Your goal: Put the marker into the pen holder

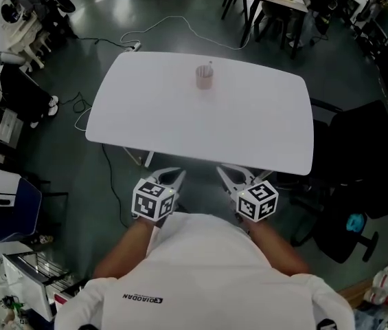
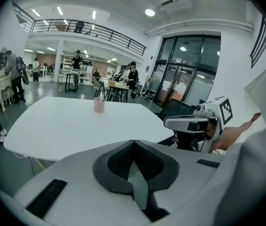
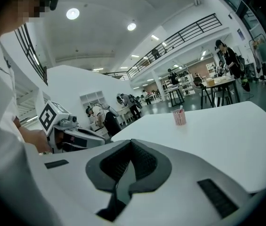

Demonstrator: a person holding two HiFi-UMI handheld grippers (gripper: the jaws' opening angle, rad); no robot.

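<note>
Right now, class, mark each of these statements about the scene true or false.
1. The holder stands upright on the table. True.
2. The left claw grips a marker. False: it is shut on nothing.
3. The right claw is wide open. False: it is shut, with nothing in it.
4. Both claws are at the table's near edge, far from the holder. True.
5. The holder sits at the table's near edge. False: it is toward the far side.
</note>
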